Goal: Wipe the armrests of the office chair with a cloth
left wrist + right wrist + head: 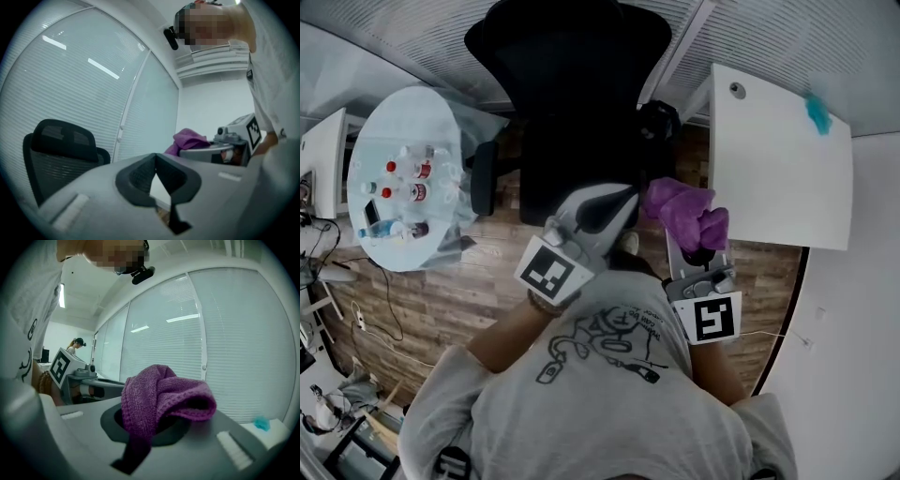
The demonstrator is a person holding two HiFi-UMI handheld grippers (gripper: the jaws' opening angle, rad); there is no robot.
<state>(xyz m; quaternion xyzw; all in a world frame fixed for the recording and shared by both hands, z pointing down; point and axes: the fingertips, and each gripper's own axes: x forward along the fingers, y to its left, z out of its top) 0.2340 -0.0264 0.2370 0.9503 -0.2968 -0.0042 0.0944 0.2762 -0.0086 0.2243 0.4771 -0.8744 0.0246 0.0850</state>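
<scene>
The black office chair stands in front of me, one armrest on its left and the other on its right. My right gripper is shut on a bunched purple cloth, held in the air near the chair's right side. In the right gripper view the cloth folds over the jaws and hides the tips. My left gripper hovers over the seat, shut and holding nothing; its pads meet at the top. The chair is at the left of that view.
A white desk with a small teal object stands to the right of the chair. At the left is a round glass table carrying several bottles. The floor is wood. Window blinds run behind the chair.
</scene>
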